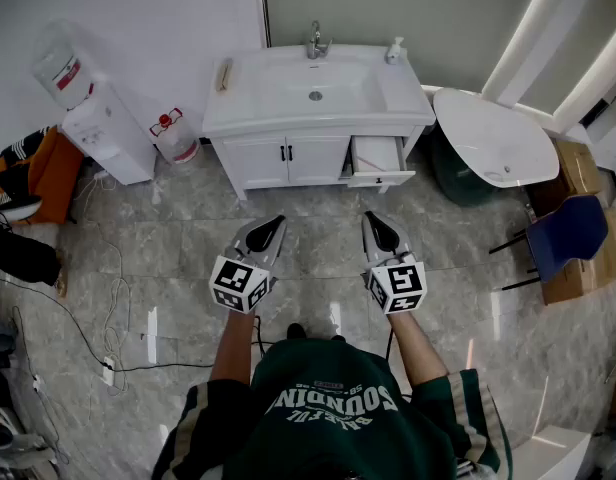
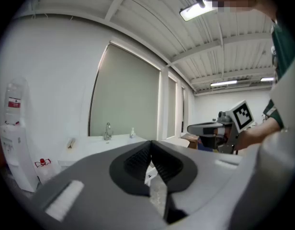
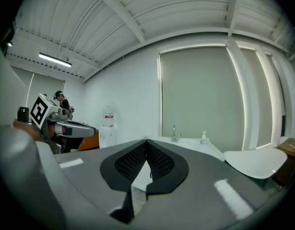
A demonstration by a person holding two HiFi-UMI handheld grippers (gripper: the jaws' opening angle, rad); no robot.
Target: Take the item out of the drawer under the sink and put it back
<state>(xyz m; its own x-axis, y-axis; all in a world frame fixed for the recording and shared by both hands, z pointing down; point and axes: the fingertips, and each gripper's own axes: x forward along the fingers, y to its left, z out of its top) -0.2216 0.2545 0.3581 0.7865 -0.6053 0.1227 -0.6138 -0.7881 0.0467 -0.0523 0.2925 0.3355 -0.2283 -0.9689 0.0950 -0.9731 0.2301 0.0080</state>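
Over on your left there's a water dispenser (image 1: 98, 118) against the wall, with a spare jug (image 1: 173, 136) on the floor just beside it. Your left hand-held gripper (image 1: 277, 222) is held out over the tiled floor (image 1: 168, 268), jaws closed tip to tip with nothing between them (its own view shows the pads meeting at the front). Ahead of it sits the white sink cabinet (image 1: 288, 158), with a tap (image 1: 315, 40) at the back of the basin and a soap bottle (image 1: 394, 50) on the right corner of the surface. The drawer (image 1: 380, 156) on the cabinet's right side, under the sink, is pulled out. I can't make out the item in it from the head view; the inside just looks pale. Your right hand-held gripper (image 1: 372, 218) sits side by side with the left one, well short of the drawer, also fully closed and empty. Further right there's a round white surface (image 1: 493, 133) and a blue chair (image 1: 563, 233).
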